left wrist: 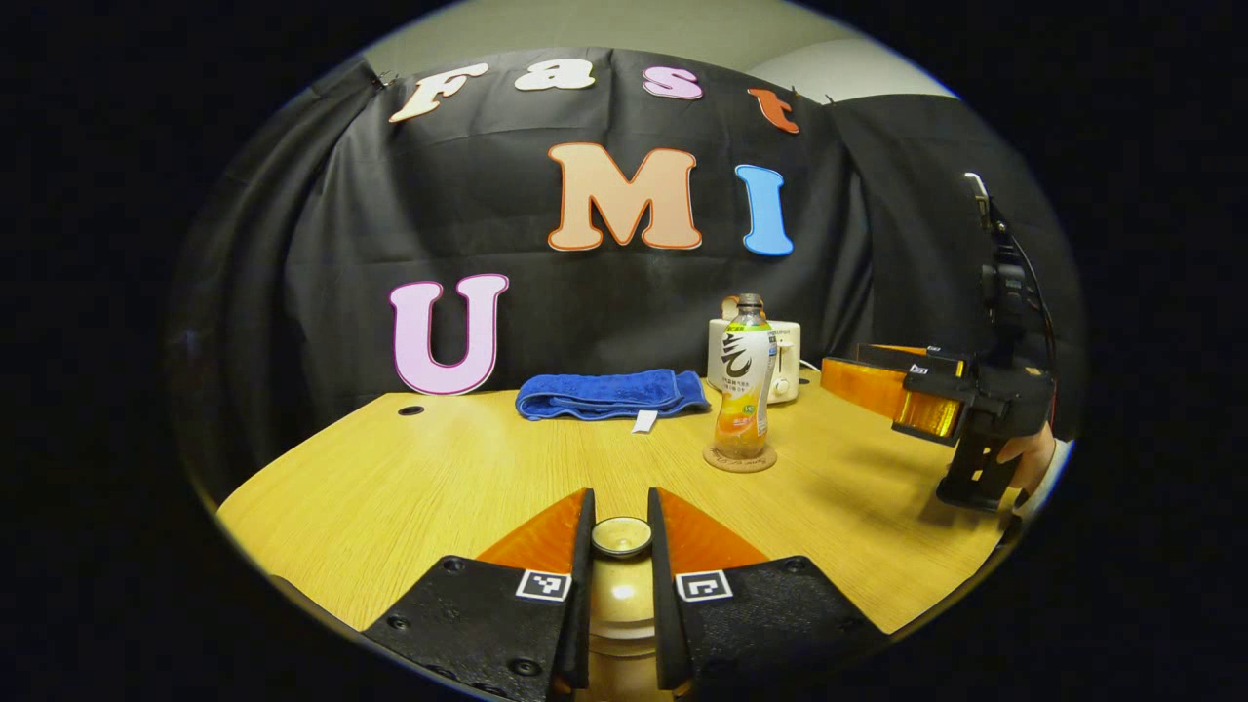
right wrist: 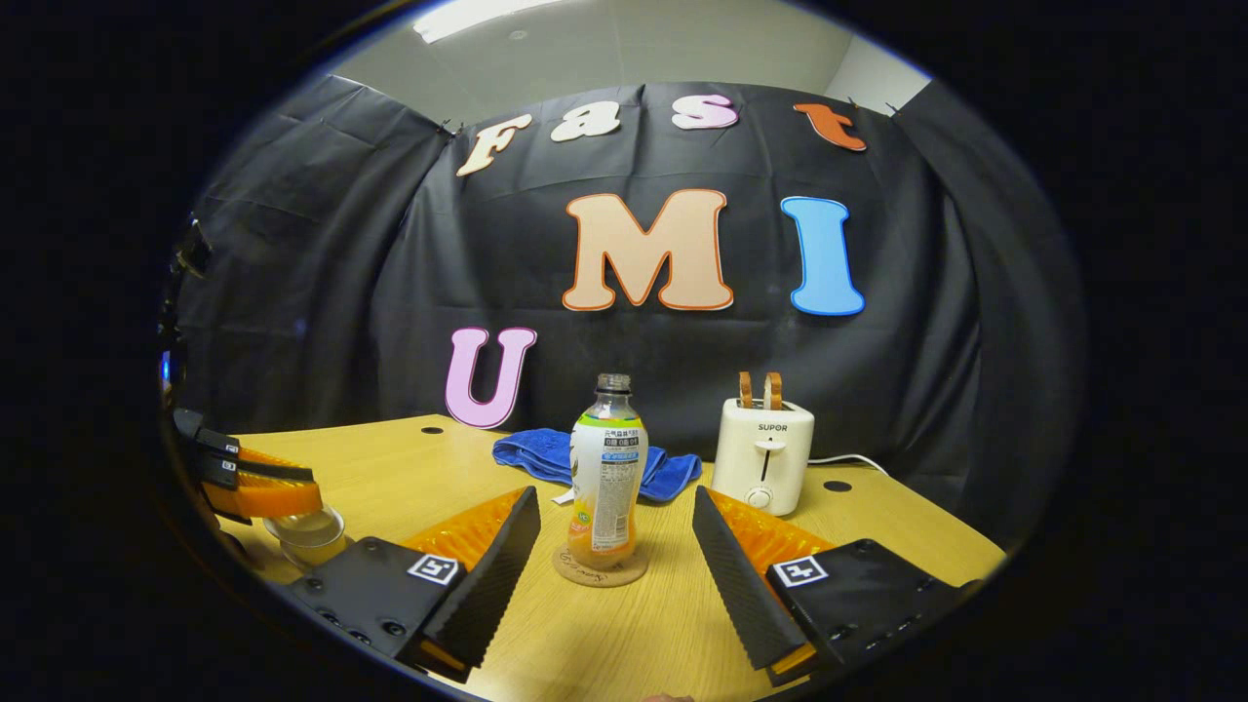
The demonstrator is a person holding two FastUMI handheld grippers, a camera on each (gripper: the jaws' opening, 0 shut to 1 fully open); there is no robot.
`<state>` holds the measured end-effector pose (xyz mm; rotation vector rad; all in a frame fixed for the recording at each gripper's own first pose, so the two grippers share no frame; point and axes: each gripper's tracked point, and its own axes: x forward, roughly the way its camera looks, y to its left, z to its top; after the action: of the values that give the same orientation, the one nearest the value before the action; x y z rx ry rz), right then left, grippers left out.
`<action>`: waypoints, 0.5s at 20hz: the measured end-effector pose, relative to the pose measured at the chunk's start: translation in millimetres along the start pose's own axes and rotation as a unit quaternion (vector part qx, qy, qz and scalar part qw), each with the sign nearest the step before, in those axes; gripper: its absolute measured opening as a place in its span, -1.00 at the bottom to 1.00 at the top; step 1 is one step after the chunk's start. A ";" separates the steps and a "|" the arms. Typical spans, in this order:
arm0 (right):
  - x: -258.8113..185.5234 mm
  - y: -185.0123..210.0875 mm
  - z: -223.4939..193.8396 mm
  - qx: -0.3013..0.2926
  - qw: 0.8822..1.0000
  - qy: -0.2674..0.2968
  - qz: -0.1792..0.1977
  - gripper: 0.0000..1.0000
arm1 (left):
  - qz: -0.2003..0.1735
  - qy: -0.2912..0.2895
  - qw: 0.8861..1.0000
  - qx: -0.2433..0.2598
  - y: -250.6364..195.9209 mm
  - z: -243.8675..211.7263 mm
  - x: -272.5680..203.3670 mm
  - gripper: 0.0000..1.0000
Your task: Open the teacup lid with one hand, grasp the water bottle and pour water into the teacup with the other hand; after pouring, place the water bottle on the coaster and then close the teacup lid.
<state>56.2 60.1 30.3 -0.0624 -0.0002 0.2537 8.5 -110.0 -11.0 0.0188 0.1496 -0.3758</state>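
Left gripper (left wrist: 620, 546): fingers close together, clamped on the knob of the teacup lid (left wrist: 621, 537); knob sits right between the tips.
Teacup (left wrist: 620, 624): directly under the left gripper, glossy tan body visible in the gap between the two fingers; in the right gripper view it sits at the far left (right wrist: 307, 534), under the other gripper's fingers (right wrist: 255, 485).
Right gripper (right wrist: 616, 541): jaws wide apart, nothing between the pads; fingers flank the bottle without touching it.
Water bottle (right wrist: 607, 483): straight ahead of the right gripper, upright, no cap on, orange liquid in the lower part; ahead and to the right of the left gripper (left wrist: 746, 378).
Coaster (right wrist: 600, 568): round, under the bottle, touching its base; also seen (left wrist: 739, 458).
Right gripper from the left gripper view (left wrist: 882, 388): far right, level over the table, held by a hand (left wrist: 1029, 455).
Blue towel (right wrist: 585, 458): folded, behind the bottle.
Toaster (right wrist: 761, 454): white, ahead-right of the right gripper, behind the bottle.
Table (left wrist: 390, 487): light wood, carries everything.
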 end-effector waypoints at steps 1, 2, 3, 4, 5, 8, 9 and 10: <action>-0.8 -1.9 -0.3 0.003 1.000 0.000 -0.001 0.89 | 0.001 0.002 1.000 0.002 -0.3 -2.4 0.9 -0.52; -1.8 -3.8 -0.1 0.004 1.000 0.000 -0.002 0.89 | 0.001 0.005 1.000 0.002 -1.0 -4.3 2.0 -0.52; -2.5 -5.2 -0.9 0.005 1.000 0.001 -0.003 0.89 | 0.002 0.006 1.000 0.003 -1.3 -6.0 2.1 -0.51; -3.8 -6.4 -2.7 0.007 1.000 0.002 -0.003 0.89 | 0.003 0.009 1.000 0.003 -1.5 -7.7 3.4 -0.50; -4.7 -6.6 -3.0 0.009 1.000 0.002 -0.003 0.89 | 0.004 0.007 1.000 0.005 -2.0 -7.4 3.6 -0.53; -7.6 -8.0 -5.0 0.011 1.000 0.003 -0.003 0.89 | 0.006 0.009 1.000 0.009 -2.0 -8.2 6.3 -0.48; -8.0 -7.7 -5.1 0.011 1.000 0.004 -0.002 0.90 | 0.007 0.011 1.000 0.010 -1.9 -10.1 6.1 -0.46; -9.7 -7.1 -5.4 0.012 1.000 0.004 -0.001 0.89 | 0.009 0.010 1.000 0.010 -1.1 -10.6 6.8 -0.41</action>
<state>48.7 50.6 25.4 -0.0393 0.0112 0.2514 12.8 -113.0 -22.5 0.0433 0.1657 -0.3591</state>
